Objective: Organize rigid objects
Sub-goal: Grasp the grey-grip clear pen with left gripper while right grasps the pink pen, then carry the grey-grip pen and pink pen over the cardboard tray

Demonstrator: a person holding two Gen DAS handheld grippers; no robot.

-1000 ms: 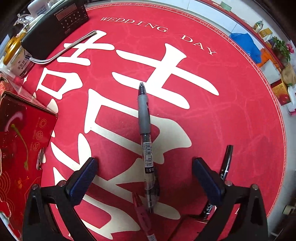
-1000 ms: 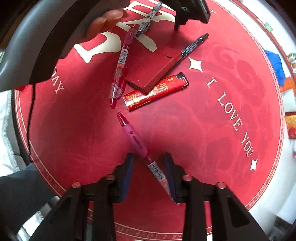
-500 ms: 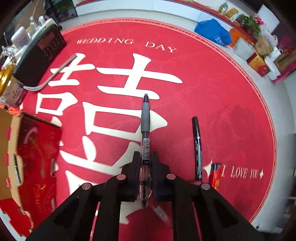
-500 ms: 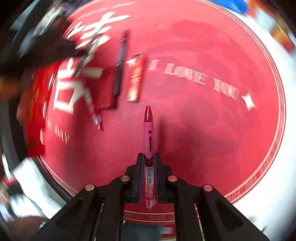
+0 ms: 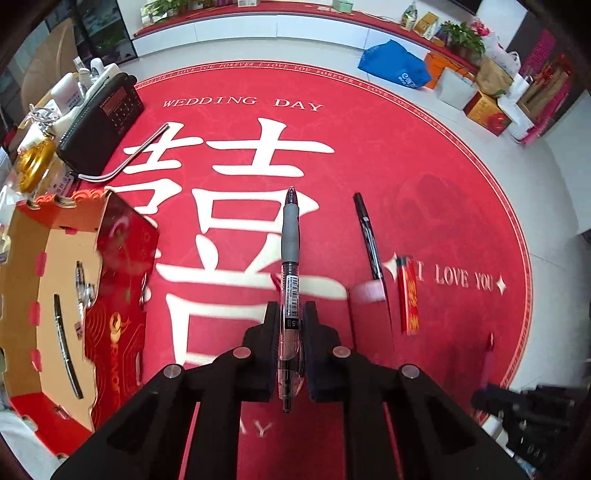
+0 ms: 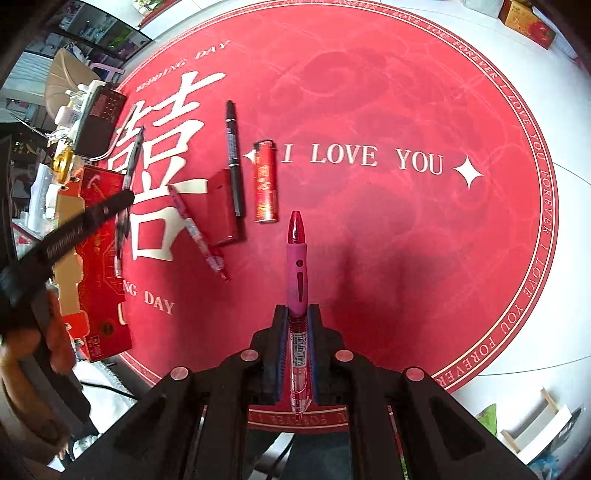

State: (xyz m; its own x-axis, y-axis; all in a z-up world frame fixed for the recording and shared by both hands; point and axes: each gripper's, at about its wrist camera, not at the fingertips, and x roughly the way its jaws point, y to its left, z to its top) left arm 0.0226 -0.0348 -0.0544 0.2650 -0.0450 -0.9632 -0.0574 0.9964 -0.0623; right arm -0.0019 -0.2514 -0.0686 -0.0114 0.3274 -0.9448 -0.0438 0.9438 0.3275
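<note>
Pens go next to the open red box (image 5: 122, 258), which already holds pens, at mat's left edge. Carry both level, keep them clear of each other, lower barrel-first into box w/o clipping its wall.

L gripper (image 5: 291, 325): jaws closed on black pen (image 5: 290, 240), pads on clear barrel, tip fwd, off the mat.

R gripper (image 6: 297, 332): jaws closed on pink pen (image 6: 297, 266), same grip.

Marker (image 6: 233, 155), lighter (image 6: 265, 184), red pen (image 6: 197, 232) lie on mat, approx mid.

Home living room, round red wedding-day mat (image 5: 424, 155) covered the worktop, white tiled floor (image 5: 546, 177), gift bags (image 5: 458, 86) and potted plants (image 5: 461, 35) lined a low ledge.
</note>
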